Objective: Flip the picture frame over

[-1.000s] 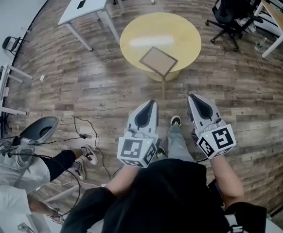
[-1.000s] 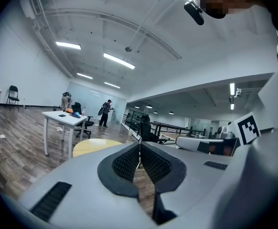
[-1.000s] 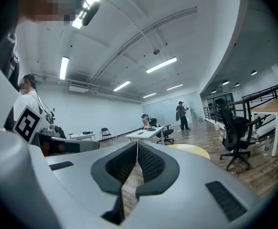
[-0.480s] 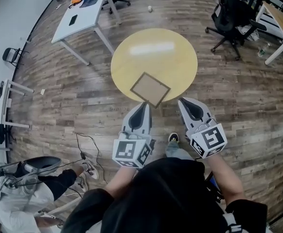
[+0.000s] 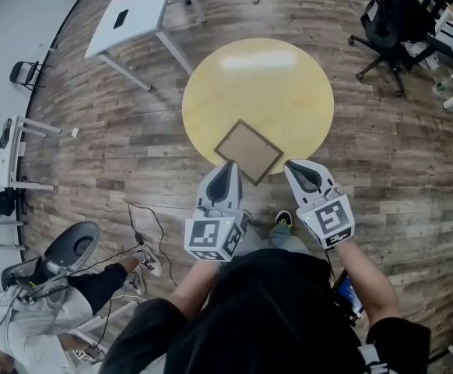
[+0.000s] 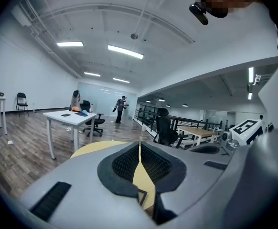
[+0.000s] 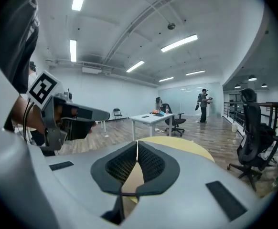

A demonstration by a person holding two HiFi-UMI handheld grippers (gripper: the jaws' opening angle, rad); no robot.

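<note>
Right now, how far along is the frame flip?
Done: nothing; the picture frame lies flat at the near edge of the round table. In hand: nothing; left gripper and right gripper, both shut and empty, are at that edge. Left: grip, flip, set down.

Head view: near rim of round table (image 5: 211,92) and part of picture frame's (image 5: 248,150) near-left edge sit behind left gripper (image 5: 227,164) tip. Can't tell whether frame lies front or back up. Seated person (image 5: 24,318) bottom-left cut off by pic edge, same w/ black office chair (image 5: 398,10) top right. Bits on white desk (image 5: 137,18) too small to ID. Left gripper view: frame is just a sliver thru the jaw gap, rest behind gripper body. Two far-off people (image 6: 122,109) too small for detail.
</note>
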